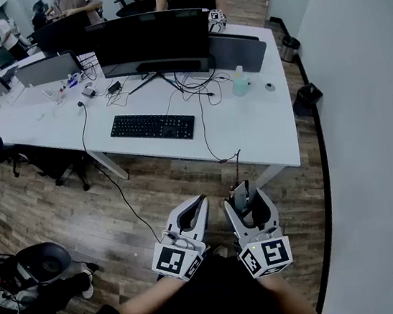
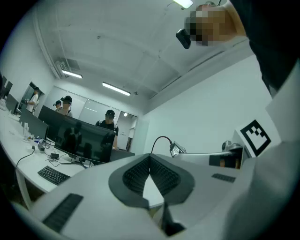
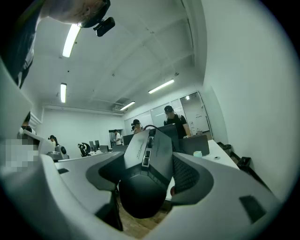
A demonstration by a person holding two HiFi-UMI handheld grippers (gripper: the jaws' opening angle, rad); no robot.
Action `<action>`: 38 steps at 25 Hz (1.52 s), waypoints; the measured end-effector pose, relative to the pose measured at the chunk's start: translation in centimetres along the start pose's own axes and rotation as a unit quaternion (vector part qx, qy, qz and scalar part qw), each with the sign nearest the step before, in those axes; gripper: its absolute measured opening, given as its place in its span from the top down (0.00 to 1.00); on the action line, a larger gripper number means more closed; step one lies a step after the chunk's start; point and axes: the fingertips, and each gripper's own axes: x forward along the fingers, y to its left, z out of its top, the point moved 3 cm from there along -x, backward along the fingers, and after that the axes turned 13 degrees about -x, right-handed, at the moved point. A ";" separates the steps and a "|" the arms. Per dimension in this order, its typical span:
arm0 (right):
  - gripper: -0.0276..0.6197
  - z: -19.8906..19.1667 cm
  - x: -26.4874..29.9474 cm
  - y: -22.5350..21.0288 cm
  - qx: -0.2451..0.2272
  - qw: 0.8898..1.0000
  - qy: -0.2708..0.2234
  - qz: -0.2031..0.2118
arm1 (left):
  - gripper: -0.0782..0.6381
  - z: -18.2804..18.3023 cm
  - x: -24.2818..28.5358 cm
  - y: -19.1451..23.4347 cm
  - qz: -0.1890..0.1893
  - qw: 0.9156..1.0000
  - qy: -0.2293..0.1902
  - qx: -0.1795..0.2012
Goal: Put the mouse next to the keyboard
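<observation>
**Two grippers at 6 o'clock, one mouse well away from the keyboard**

Both grippers sit side by side at the bottom of the head view, over the wooden floor (image 1: 150, 188) and short of the white desk (image 1: 265, 132). The right gripper (image 1: 248, 198) grasps the mouse (image 3: 145, 178). In its own view the black body fills the gap between the jaws, with a ribbed pad against each flank and its nose pointing away from the camera. The mouse is therefore in the air, not on the desk. A thin black cable (image 1: 204, 130) runs from it up over the desk edge toward the monitor (image 1: 152, 44).

The left gripper (image 2: 150, 157) is clenched on nothing. Its jaw tips meet, and only a small diamond of background shows between the pads.

The keyboard (image 1: 152, 127) lies on the desk at about 11 o'clock from the grippers, well apart from the mouse. The monitor stands at 12 o'clock from the keyboard. A pale green bottle (image 1: 240, 82) stands at roughly 2 o'clock from the keyboard, near the desk's right end.
</observation>
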 end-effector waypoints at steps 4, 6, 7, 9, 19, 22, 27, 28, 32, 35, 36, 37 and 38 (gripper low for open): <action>0.46 1.0 -0.4 0.7 -0.019 1.000 -0.012 0.012 | 0.89 0.5 -0.9 -0.2 0.014 1.000 -0.004 0.016; 0.46 1.2 -0.9 0.9 -0.025 0.999 -0.017 0.016 | 0.89 0.5 -1.4 -0.2 0.021 1.000 -0.006 0.022; 0.46 1.3 -1.2 0.9 -0.028 0.999 -0.021 0.018 | 0.89 0.4 -1.6 -0.2 0.023 0.999 -0.006 0.023; 0.46 1.3 -1.8 0.9 -0.036 0.999 -0.028 0.018 | 0.89 0.1 -2.0 -0.3 0.027 0.999 -0.009 0.025; 0.46 0.3 -2.6 0.2 -0.015 0.999 -0.024 0.018 | 0.89 -0.6 -3.7 0.0 0.061 0.998 -0.001 0.030; 0.46 -0.1 -1.9 -0.1 -0.008 1.000 -0.020 0.012 | 0.89 -0.7 -3.0 0.7 0.061 0.998 0.000 0.032; 0.46 -0.6 0.4 -1.2 -0.031 0.999 -0.005 -0.012 | 0.89 -1.1 -0.3 2.3 0.044 0.999 0.010 0.029; 0.46 -0.7 0.8 -1.5 -0.031 0.999 -0.003 -0.018 | 0.89 -1.1 0.2 2.7 0.041 0.999 0.012 0.022; 0.46 -1.2 2.8 -2.7 -0.019 0.999 0.008 -0.034 | 0.89 -1.2 2.2 4.5 0.031 0.999 0.023 0.013; 0.46 -1.3 4.4 -3.6 -0.012 0.999 0.022 -0.044 | 0.89 -1.1 4.1 6.0 0.026 0.999 0.027 0.010; 0.46 -1.3 5.1 -3.9 -0.010 0.998 0.028 -0.047 | 0.89 -1.0 4.9 6.6 0.024 0.999 0.027 0.009; 0.46 -1.4 5.9 -4.3 -0.009 0.998 0.033 -0.050 | 0.89 -0.8 5.7 7.1 0.022 0.999 0.027 0.007; 0.46 -1.4 6.7 -4.6 -0.007 0.998 0.037 -0.052 | 0.89 -0.7 6.6 7.8 0.019 0.999 0.025 0.005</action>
